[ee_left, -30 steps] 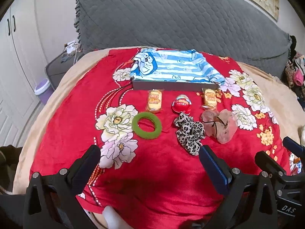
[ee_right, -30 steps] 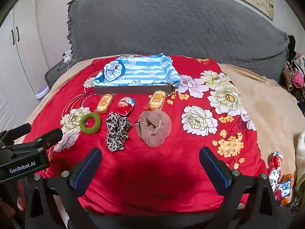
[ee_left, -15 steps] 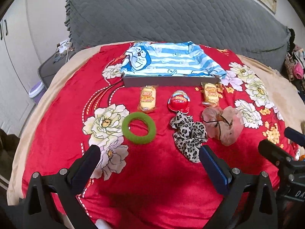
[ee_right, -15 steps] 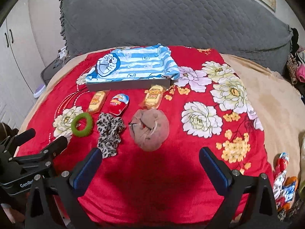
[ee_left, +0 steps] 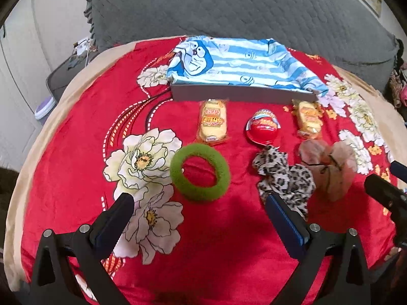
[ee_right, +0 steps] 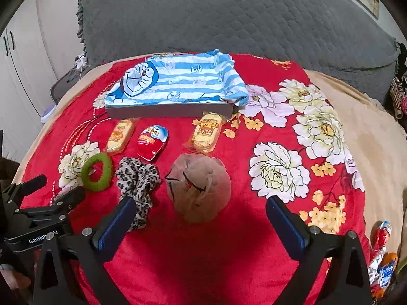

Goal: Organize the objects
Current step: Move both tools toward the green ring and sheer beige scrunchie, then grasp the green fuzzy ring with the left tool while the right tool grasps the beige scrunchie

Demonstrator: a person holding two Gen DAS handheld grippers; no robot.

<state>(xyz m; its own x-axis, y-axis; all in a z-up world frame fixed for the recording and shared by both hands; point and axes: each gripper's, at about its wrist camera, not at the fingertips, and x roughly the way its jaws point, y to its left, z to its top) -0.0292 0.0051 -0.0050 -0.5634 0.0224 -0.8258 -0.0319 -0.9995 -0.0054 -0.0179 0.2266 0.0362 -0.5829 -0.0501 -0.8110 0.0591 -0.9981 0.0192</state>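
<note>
On the red floral blanket lie a green ring scrunchie point(ee_left: 200, 175) point(ee_right: 97, 171), a leopard-print scrunchie point(ee_left: 282, 176) point(ee_right: 137, 178) and a sheer pink-brown scrunchie point(ee_left: 328, 167) point(ee_right: 199, 190). Behind them are two yellow snack packs point(ee_left: 213, 124) point(ee_left: 307, 122), a red egg-shaped pack point(ee_left: 263, 127) point(ee_right: 152, 142) and a grey box point(ee_left: 241, 94) point(ee_right: 168, 110) lined with blue striped cartoon cloth. My left gripper point(ee_left: 198, 208) is open just short of the green ring. My right gripper point(ee_right: 199, 208) is open over the near edge of the sheer scrunchie.
A grey quilted headboard point(ee_left: 229, 7) rises behind the bed. Beige bedding point(ee_right: 368, 132) lies to the right, with snack packets point(ee_right: 381, 254) near its edge. White wardrobe doors point(ee_right: 15, 76) and a small side table point(ee_left: 63, 76) stand to the left.
Both grippers have moved forward and lower toward the row of scrunchies, which now look larger. Nothing on the blanket has shifted, and both grippers stay open.
</note>
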